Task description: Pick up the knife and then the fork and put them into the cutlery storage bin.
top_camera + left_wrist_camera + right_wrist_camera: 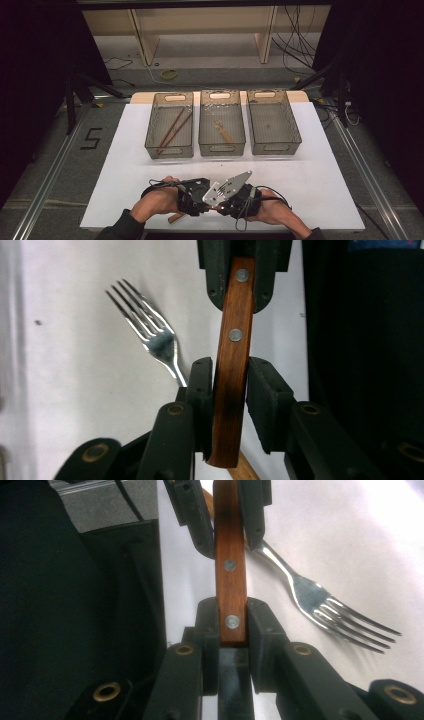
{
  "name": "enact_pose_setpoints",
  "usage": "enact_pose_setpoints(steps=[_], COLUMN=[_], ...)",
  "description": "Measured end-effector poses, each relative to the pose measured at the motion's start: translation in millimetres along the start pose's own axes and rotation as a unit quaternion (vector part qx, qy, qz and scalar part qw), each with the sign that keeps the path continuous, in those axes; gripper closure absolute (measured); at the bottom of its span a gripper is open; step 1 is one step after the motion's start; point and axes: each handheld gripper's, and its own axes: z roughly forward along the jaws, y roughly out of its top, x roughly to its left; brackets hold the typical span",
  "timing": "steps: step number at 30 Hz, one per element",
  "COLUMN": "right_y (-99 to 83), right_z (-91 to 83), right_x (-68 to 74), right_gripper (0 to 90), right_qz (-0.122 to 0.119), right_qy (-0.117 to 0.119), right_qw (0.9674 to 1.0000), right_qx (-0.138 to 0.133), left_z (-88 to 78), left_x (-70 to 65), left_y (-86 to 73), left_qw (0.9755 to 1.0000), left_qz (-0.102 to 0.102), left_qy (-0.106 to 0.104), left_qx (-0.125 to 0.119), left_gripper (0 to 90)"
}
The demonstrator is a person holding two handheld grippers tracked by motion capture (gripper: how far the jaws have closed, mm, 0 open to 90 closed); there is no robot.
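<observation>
A white table fills the centre of the high view, dark floor around it. At bottom centre of that view the left gripper and right gripper meet tip to tip, with part of a wooden handle jutting at lower left. Both gripper views resolve what lies between them. In the left gripper view, a wooden knife handle with two metal rivets runs vertically through the centre; this gripper's jaws flank it, a narrow gap at the right pad, so a firm grip cannot be confirmed. In the right gripper view, the right gripper is clamped on the handle's end, jaws narrow. A steel fork lies on the table beside the handle. Across the top of the table stand three mesh baskets; the left one contains chopsticks.
</observation>
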Motion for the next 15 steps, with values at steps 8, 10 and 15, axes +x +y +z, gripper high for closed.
enact_pose_setpoints(steps=[8,10,15], right_y=[-2.0,-2.9,-7.4], right_z=[-4.1,-6.2,-14.5], right_x=[-3.1,-5.4,-13.0], right_gripper=[78.3,78.3,78.3], right_qz=[0.002,0.006,0.027], right_qy=[-0.006,-0.013,-0.033], right_qw=[1.0000,0.9999,0.9990], right_qx=[-0.004,-0.005,-0.012], left_z=[-11.6,-15.2,-21.4], left_x=[8.0,10.7,17.2], left_y=[-4.8,-8.1,-20.6], left_qw=[0.9966,0.9935,0.9807], left_qz=[-0.063,-0.086,-0.156], left_qy=[0.037,0.047,0.063], left_qx=[-0.039,-0.058,-0.099], left_gripper=[45.7,41.6,32.4])
